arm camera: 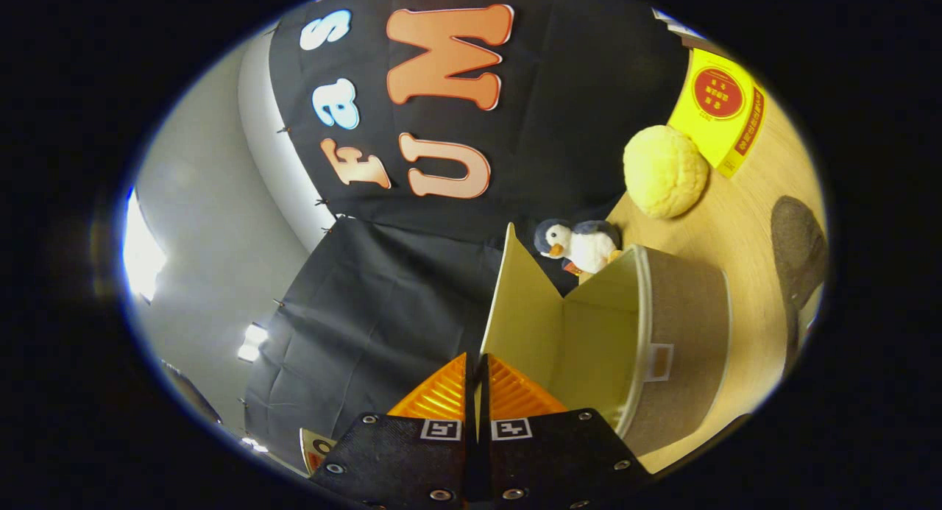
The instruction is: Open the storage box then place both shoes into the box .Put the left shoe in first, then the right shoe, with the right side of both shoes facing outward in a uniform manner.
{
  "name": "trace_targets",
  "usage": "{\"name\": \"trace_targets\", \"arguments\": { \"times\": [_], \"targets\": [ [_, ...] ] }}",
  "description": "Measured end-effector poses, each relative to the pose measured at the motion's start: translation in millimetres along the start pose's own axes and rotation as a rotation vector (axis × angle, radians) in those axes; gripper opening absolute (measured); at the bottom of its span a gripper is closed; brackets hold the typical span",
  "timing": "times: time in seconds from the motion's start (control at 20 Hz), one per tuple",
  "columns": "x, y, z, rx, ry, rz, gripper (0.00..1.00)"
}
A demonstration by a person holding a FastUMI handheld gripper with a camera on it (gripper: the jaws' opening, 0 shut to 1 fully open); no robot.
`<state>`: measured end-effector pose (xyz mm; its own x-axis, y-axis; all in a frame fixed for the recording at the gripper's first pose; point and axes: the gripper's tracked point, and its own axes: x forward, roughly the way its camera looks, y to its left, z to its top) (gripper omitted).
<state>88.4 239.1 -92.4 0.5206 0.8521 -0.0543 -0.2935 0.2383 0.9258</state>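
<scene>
The gripper (477, 392) is sitting with its two fingers pressed close together, pinching the thin edge of the storage box's lid (519, 311), which is standing open and edge-on to the camera. Each finger is carrying a small square black-and-white marker near its base. Just beyond the fingers, the storage box (684, 326) is lying on a wooden table (743, 215), showing a pale inside and a brown outer wall with a small blank label holder on it. Behind the box, a penguin toy (581, 245) is peeking over its rim. Farther beyond the box, a fuzzy yellow ball (664, 170) is resting on the table, and past the ball a yellow carton (725, 112) is showing a round red seal whose writing is too small to read. A dark grey shoe (798, 249) is lying on the table beside the box.
</scene>
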Motion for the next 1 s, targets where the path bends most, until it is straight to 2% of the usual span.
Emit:
{"name": "trace_targets", "arguments": {
  "times": [0.45, 0.7, 1.0],
  "targets": [
    [94, 48, -46, -0.077, 0.05, -0.039, 0.01],
    [140, 44, -79, -0.075, 0.091, -0.058, 0.01],
    [180, 32, -118, -0.122, 0.137, -0.119, 0.03]
  ]
}}
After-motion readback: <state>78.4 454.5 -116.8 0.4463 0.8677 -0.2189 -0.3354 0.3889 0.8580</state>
